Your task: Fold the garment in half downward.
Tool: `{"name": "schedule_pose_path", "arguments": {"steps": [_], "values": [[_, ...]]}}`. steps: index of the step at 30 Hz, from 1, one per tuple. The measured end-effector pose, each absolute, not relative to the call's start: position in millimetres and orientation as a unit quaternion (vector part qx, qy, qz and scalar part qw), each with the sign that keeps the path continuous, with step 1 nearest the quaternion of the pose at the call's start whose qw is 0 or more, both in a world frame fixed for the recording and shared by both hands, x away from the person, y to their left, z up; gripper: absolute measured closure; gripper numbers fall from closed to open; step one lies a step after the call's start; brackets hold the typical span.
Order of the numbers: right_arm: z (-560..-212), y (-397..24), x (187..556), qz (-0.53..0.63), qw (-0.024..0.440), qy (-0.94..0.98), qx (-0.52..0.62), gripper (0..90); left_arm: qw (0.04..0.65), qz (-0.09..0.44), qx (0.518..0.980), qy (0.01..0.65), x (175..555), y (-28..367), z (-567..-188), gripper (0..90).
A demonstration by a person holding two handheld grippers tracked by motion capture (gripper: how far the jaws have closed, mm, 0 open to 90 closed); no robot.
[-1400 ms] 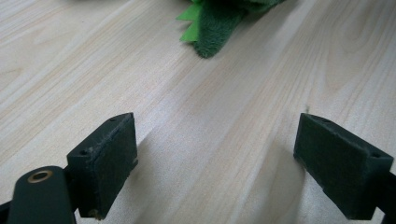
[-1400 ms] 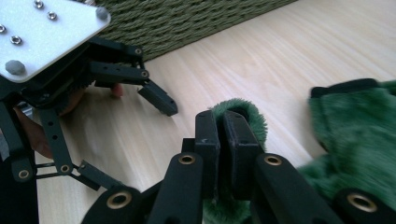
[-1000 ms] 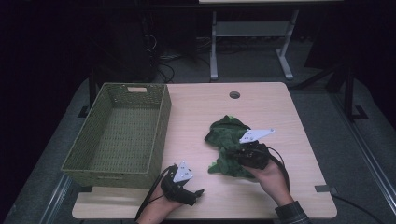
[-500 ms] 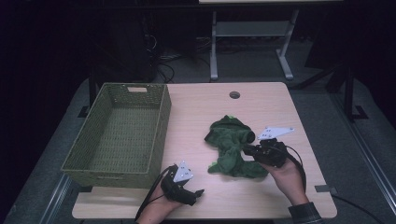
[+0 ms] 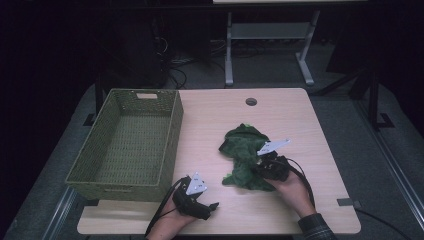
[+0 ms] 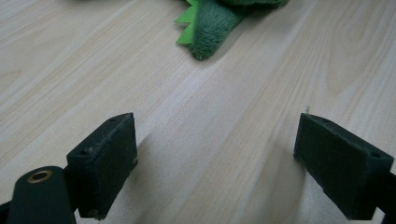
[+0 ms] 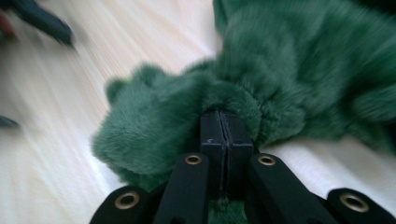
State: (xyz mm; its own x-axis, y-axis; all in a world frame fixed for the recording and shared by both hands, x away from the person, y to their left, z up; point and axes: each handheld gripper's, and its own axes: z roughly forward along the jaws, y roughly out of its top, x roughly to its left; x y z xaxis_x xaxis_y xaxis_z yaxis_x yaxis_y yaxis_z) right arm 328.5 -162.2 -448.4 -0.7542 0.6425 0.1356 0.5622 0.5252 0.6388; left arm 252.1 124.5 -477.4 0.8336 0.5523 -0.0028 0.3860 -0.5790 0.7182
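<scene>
Lit from above, a pale wooden table (image 5: 210, 120) with a round hole (image 5: 251, 101) near the far edge. Standing on the left part, a green woven basket (image 5: 172, 131), nothing in it. Lying right of the middle, well apart from the basket, a green plush toy (image 5: 240, 142), crumpled flat on the wood, fur dark and thick, a pointed bright green trim on the limb seen at the top of the left gripper view (image 6: 212, 25). Pressed into the near end of the toy, the right gripper (image 5: 261, 169), held in a hand (image 5: 292, 192) coming from the bottom right, grey plate on top; jaws just drawn together, now closed tight with a fold of green fur pinched between the pads, seen close in the right gripper view (image 7: 226, 135). Resting low at the near edge, just right of the basket's near corner, the left gripper (image 5: 214, 206), jaws spread wide over bare wood, nothing between them, pads (image 6: 105, 161) apart from the toy's limb ahead.
</scene>
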Motion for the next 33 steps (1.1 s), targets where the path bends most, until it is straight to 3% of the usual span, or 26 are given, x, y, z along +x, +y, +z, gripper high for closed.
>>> {"name": "schedule_pose_path", "arguments": {"steps": [4, 8, 17, 33], "values": [[-453.7, -159.1, 329.5, 0.333, 0.057, 0.875, 0.346, 89.0, 0.374, 0.111, 0.882, 0.266, 252.2, 124.5, -477.4, 12.5], [-442.9, -166.5, 324.1, 0.351, 0.070, 0.867, 0.346, 82.8, 0.373, 0.111, 0.882, 0.266, 252.2, 124.6, -477.3, 12.6], [-429.0, -205.1, 305.6, 0.375, 0.092, 0.849, 0.361, 75.3, 0.373, 0.113, 0.882, 0.265, 252.5, 124.8, -477.2, 12.6], [-446.2, -282.6, 257.0, 0.384, 0.093, 0.827, 0.400, 64.2, 0.373, 0.111, 0.882, 0.266, 252.2, 124.6, -477.3, 12.6]]}}
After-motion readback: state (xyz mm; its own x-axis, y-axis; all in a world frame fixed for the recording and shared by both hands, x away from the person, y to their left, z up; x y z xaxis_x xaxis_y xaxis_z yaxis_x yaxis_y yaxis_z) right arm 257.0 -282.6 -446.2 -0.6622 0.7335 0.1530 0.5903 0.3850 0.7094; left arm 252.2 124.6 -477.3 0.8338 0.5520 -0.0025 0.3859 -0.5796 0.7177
